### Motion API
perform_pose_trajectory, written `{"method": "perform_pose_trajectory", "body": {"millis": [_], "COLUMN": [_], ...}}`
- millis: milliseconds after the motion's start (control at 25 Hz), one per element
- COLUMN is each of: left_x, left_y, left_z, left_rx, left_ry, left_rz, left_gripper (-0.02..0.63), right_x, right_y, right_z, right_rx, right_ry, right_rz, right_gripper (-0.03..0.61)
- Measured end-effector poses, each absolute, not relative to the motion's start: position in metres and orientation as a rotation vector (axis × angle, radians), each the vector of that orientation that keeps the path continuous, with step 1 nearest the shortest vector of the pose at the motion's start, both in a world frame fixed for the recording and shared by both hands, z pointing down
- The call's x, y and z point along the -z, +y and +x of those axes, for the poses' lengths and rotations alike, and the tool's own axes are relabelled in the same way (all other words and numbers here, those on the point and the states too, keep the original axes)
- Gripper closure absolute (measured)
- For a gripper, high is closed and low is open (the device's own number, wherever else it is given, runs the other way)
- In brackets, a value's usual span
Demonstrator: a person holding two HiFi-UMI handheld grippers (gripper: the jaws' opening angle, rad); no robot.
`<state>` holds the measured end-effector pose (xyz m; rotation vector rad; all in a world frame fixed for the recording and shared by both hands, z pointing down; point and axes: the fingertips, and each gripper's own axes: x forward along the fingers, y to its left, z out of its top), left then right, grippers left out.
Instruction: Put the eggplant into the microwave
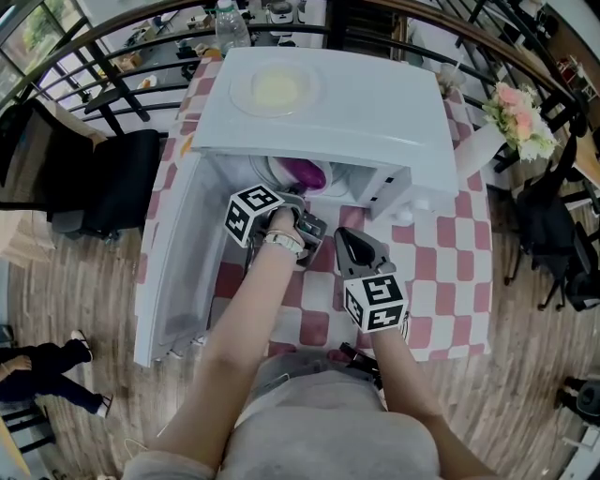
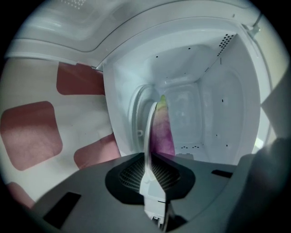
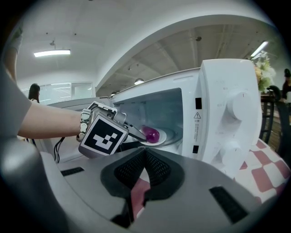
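The purple eggplant (image 1: 307,173) lies on a white plate (image 1: 279,174) inside the open white microwave (image 1: 319,103). My left gripper (image 1: 298,201) reaches into the opening. In the left gripper view the plate's rim (image 2: 147,136) runs edge-on between the nearly closed jaws of the left gripper (image 2: 150,157), with the eggplant (image 2: 162,132) just behind. The right gripper view shows the left gripper (image 3: 138,133) at the plate (image 3: 166,136) beside the eggplant (image 3: 151,134). My right gripper (image 1: 345,234) hovers in front of the microwave, shut and empty; its jaws (image 3: 145,152) meet.
The microwave door (image 1: 173,253) hangs open at the left. A round dish (image 1: 275,87) rests on top of the microwave. Its knobs (image 3: 238,107) are at the right. Red-checked tablecloth (image 1: 450,253) covers the table. Flowers (image 1: 520,117), a bottle (image 1: 230,23) and black chairs (image 1: 103,178) surround it.
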<state>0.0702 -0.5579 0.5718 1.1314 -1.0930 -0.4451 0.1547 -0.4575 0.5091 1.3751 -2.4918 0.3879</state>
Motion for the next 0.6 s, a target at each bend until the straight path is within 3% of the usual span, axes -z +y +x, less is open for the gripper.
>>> {"method": "perform_pose_trajectory", "body": {"millis": [160,600], "left_x": [-0.569,-0.579], "left_y": [-0.555,-0.538], "left_z": [0.07,0.07], "left_rx": [0.457,0.453], "left_ry": [-1.088,-1.084], "left_rz": [1.133,1.1], "left_gripper": [0.512,0.503], "right_x": [-0.511,-0.511], "right_y": [-0.457,-0.454], "right_z": [0.156,0.157], "right_rx": [-0.403,-0.406], "right_ry": [-2.488,-2.489], "right_rz": [1.379,1.385], "right_gripper": [0.554,0.554]}}
